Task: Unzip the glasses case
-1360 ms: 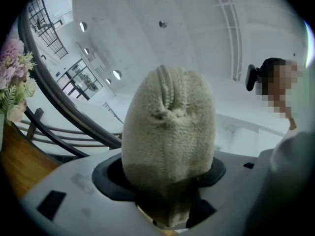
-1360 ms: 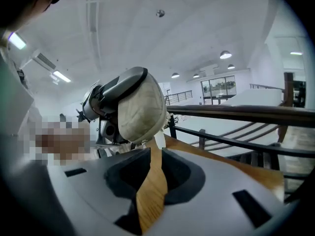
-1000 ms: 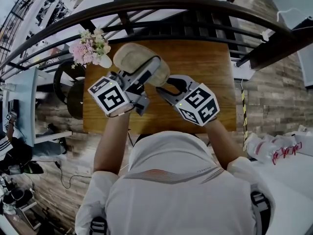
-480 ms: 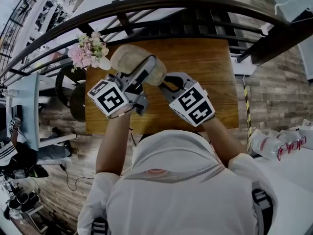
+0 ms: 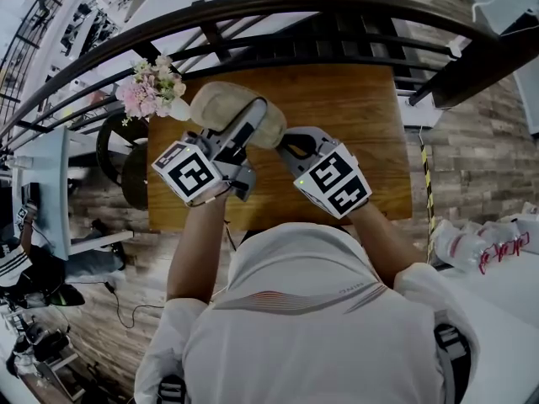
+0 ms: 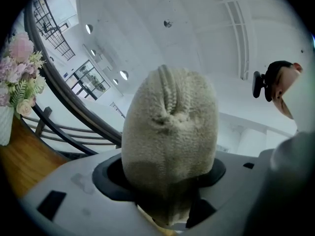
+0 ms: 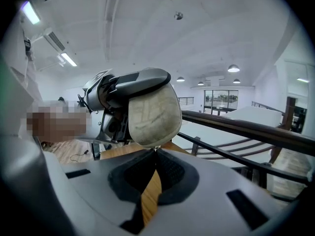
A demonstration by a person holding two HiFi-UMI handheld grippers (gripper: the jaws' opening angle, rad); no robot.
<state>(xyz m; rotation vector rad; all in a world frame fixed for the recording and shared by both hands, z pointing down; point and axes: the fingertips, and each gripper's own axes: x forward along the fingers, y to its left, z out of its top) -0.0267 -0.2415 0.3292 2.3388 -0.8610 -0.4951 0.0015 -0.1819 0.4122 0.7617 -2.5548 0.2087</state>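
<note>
A fuzzy beige glasses case [image 5: 221, 103] hangs above the wooden table [image 5: 354, 116], gripped by my left gripper [image 5: 253, 114], whose jaws are shut on its sides. In the left gripper view the case [image 6: 170, 127] stands up between the pads, its zipper seam running over the top. My right gripper [image 5: 281, 145] meets the case's near end from the right. In the right gripper view its jaws [image 7: 156, 152] are closing tight on a small zipper pull [image 7: 155, 147] under the case's rounded end [image 7: 150, 109]. The left gripper [image 7: 129, 85] shows behind the case there.
A white vase of pink flowers [image 5: 153, 87] stands on the table's far left corner. A dark railing [image 5: 337, 7] curves past the table's far side. A black chair [image 5: 116, 154] sits left of the table, and the person's body fills the near side.
The right gripper's jaws have closed together at the case's end, and that gripper has edged slightly toward the case. The left gripper and the case have kept still.
</note>
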